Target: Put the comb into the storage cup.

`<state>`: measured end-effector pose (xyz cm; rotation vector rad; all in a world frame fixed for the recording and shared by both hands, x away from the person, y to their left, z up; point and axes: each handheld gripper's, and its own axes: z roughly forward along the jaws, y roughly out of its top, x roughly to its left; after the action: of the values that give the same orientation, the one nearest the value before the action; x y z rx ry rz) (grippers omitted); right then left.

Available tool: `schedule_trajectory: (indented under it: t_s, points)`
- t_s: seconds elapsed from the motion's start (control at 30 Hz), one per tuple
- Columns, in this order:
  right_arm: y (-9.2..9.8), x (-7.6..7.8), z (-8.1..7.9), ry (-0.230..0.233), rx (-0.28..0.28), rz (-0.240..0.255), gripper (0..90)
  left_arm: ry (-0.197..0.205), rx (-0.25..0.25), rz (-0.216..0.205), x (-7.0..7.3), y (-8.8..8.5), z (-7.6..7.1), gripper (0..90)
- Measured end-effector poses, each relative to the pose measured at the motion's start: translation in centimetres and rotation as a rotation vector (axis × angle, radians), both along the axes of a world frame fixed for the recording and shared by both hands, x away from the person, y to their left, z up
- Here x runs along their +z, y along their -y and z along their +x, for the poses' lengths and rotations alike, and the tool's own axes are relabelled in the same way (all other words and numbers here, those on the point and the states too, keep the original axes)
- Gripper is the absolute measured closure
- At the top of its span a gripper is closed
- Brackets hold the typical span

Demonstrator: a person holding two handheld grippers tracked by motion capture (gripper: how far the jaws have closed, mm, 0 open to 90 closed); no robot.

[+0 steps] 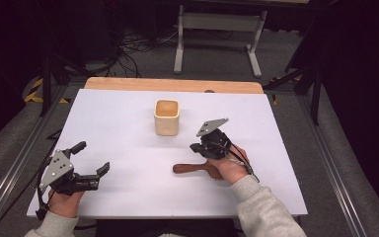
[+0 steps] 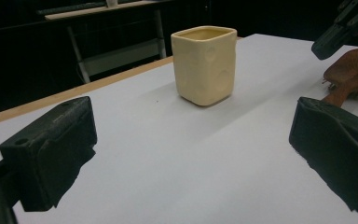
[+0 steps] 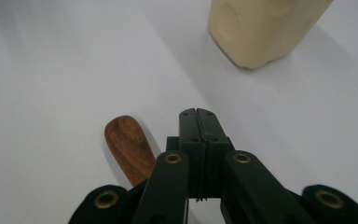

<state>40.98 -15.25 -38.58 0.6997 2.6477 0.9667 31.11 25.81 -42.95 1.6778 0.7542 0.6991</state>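
Note:
A cream square cup (image 1: 167, 117) stands upright in the middle of the white table (image 1: 118, 128). In front of it and to the right lies a wooden brush (image 1: 192, 168) with its handle pointing left. My right gripper (image 1: 196, 147) hovers just above the brush. In the right gripper view the right gripper (image 3: 197, 116) has its jaws pressed together with nothing between them, the wooden handle (image 3: 129, 147) lying below and to their left, and the cup (image 3: 261, 28) ahead. My left gripper (image 1: 91, 158) rests at the front left, open and empty, and faces the cup (image 2: 205, 63).
The table's far edge is a bare wooden strip (image 1: 172, 85). Beyond it stand a metal stand (image 1: 217, 34) and loose cables on the floor. In the left gripper view the brush (image 2: 354, 74) and the right gripper (image 2: 335, 35) sit at the right edge.

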Motion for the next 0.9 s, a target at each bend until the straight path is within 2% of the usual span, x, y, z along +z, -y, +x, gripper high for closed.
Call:
schedule_trajectory:
  t_s: [0.03, 0.1, 0.2, 0.23, 0.27, 0.33, 0.63, 0.67, 0.9]
  points:
    - [-0.4, -0.4, 0.3, -0.023, 0.008, -0.035, 89.9, 0.0, 0.0, -0.001, 0.0, 0.0, 0.0, 1.7]
    - [-0.5, -0.5, 0.4, -0.031, 0.012, -0.05, 89.9, 0.0, 0.001, -0.002, 0.0, 0.0, 0.0, 1.7]
    - [-1.1, -1.1, 0.8, -0.07, 0.021, -0.101, 89.9, -0.002, 0.002, -0.001, 0.0, 0.0, 0.0, 1.7]
    - [-1.1, -1.1, 0.8, -0.07, 0.021, -0.101, 89.9, -0.002, 0.002, -0.001, 0.0, 0.0, 0.0, 1.7]
    - [-1.4, -1.4, 1.0, -0.086, 0.027, -0.127, 89.9, -0.003, 0.001, 0.001, 0.0, 0.0, 0.0, 1.7]
    - [-1.5, -1.5, 1.0, -0.094, 0.025, -0.134, 89.9, -0.002, 0.0, 0.0, 0.0, 0.0, 0.0, 1.7]
    - [-2.4, -2.0, 1.1, -0.139, 0.043, -0.213, 89.9, -0.004, -0.003, 0.013, 0.0, 0.0, 0.0, 1.7]
    - [-2.5, -2.3, 1.2, -0.15, 0.046, -0.236, 89.9, -0.005, -0.004, 0.012, 0.0, 0.1, 0.0, 1.7]
    - [-2.7, -2.9, 1.4, -0.178, 0.051, -0.287, 89.9, -0.008, -0.012, 0.019, 0.0, 0.1, 0.1, 1.7]
